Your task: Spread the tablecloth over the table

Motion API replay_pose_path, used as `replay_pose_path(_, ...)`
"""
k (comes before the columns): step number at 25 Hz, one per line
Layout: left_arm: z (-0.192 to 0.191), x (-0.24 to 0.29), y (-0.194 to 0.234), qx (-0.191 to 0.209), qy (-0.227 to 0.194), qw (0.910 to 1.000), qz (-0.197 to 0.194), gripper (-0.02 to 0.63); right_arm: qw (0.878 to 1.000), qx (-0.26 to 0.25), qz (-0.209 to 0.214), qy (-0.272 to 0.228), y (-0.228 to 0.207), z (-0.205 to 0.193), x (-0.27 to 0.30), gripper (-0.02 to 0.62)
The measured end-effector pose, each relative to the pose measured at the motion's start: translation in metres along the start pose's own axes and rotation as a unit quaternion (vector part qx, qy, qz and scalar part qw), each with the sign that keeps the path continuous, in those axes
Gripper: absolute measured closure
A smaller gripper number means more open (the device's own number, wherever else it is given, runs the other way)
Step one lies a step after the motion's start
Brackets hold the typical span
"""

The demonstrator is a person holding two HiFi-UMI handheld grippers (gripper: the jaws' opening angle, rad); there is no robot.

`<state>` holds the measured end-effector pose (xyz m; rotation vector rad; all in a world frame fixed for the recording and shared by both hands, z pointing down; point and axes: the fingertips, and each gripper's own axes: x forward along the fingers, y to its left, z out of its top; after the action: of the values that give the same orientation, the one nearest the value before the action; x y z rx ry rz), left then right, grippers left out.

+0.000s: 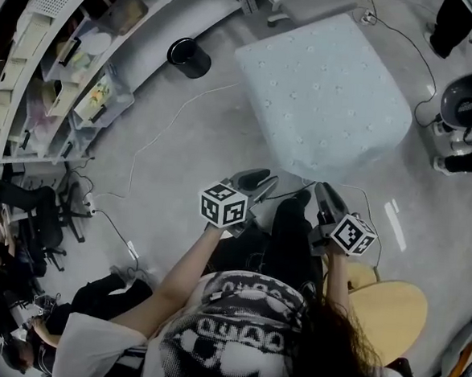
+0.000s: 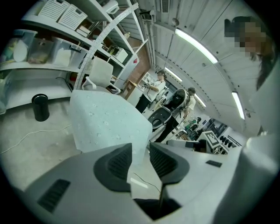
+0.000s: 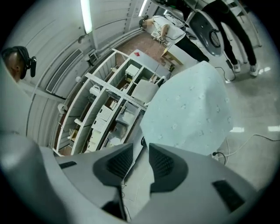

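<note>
Head view: the pale blue dotted tablecloth (image 1: 323, 93) already lies over the table, draped down all the sides I can see, out on the grey floor ahead of the person. Both grippers are held close in front of the body, well short of the cloth. The left gripper (image 1: 257, 179) has its jaws apart with nothing between them; in the left gripper view only floor and the cloth's near corner show through the gap. The right gripper (image 1: 329, 197) is the same, jaws parted and empty.

Only bare floor lies between the grippers and the table. A white cable (image 1: 155, 138) trails across the floor to the left, a black bin (image 1: 189, 57) stands beside the curved shelving (image 1: 76, 60), and a round wooden seat (image 1: 393, 311) sits at the person's right. Other people (image 2: 155, 85) stand beyond the table.
</note>
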<state>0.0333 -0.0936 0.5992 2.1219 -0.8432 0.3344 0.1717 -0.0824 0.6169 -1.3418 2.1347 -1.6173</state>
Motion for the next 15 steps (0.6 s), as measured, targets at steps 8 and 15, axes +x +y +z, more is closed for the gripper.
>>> replay_pose_path(8, 0.006, -0.070, 0.014, 0.011, -0.062, 0.9980, 0.004, 0.476, 0.996, -0.074, 0.041, 0.013, 0.075, -0.036, 0.014, 0.491)
replay_pose_path(15, -0.015, -0.145, 0.013, 0.050, -0.095, 0.9942, 0.003, 0.476, 0.989, -0.121, 0.080, 0.009, 0.147, -0.089, 0.014, 0.491)
